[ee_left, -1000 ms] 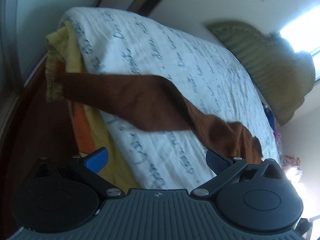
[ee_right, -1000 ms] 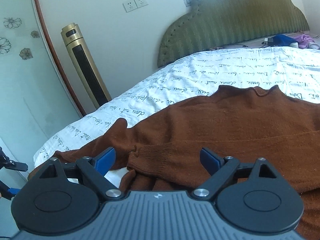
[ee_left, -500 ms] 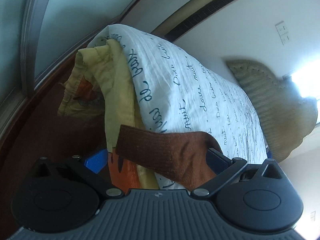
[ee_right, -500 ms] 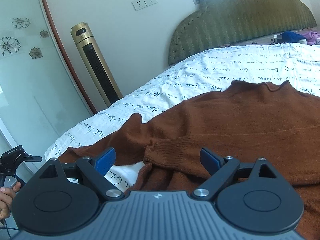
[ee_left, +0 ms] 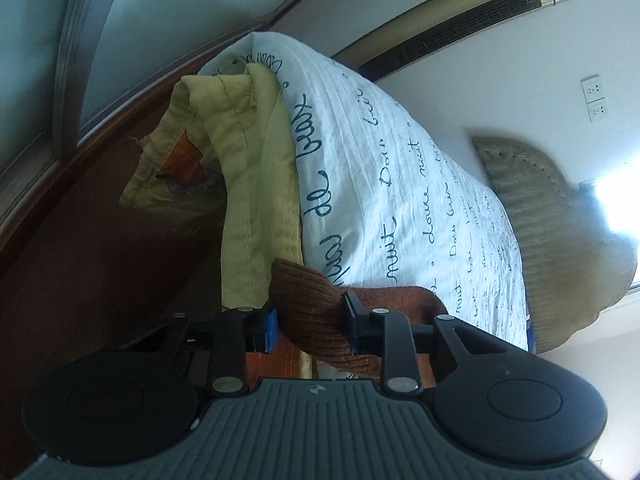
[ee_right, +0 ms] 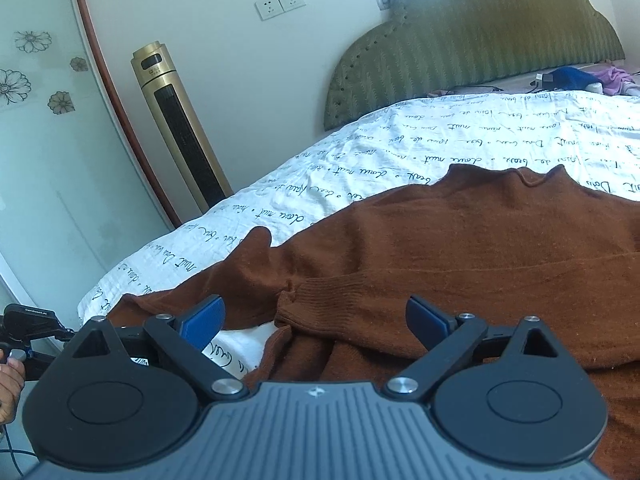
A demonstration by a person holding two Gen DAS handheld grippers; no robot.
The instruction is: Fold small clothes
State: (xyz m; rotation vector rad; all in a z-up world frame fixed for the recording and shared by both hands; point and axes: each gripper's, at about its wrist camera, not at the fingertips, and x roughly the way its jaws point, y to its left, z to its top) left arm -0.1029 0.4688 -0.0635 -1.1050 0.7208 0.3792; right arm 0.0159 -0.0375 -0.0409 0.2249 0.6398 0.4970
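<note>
Since a second ago, the left gripper [ee_left: 310,322] has dropped to the bed's near edge, jaws closing on the brown sweater's [ee_right: 460,248] cuff [ee_left: 316,320]. Right gripper [ee_right: 314,318] hovers spread, empty, over the sweater lying flat on the bedspread [ee_right: 400,160]. Judged next: carry that sleeve across the body.

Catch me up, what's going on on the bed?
A person is folding a brown sweater spread on the white quilt. The left tool is closing on the sleeve cuff at the bed's corner, cuff between its pads. The right tool hangs wide open over the other cuff, holding nothing.
</note>
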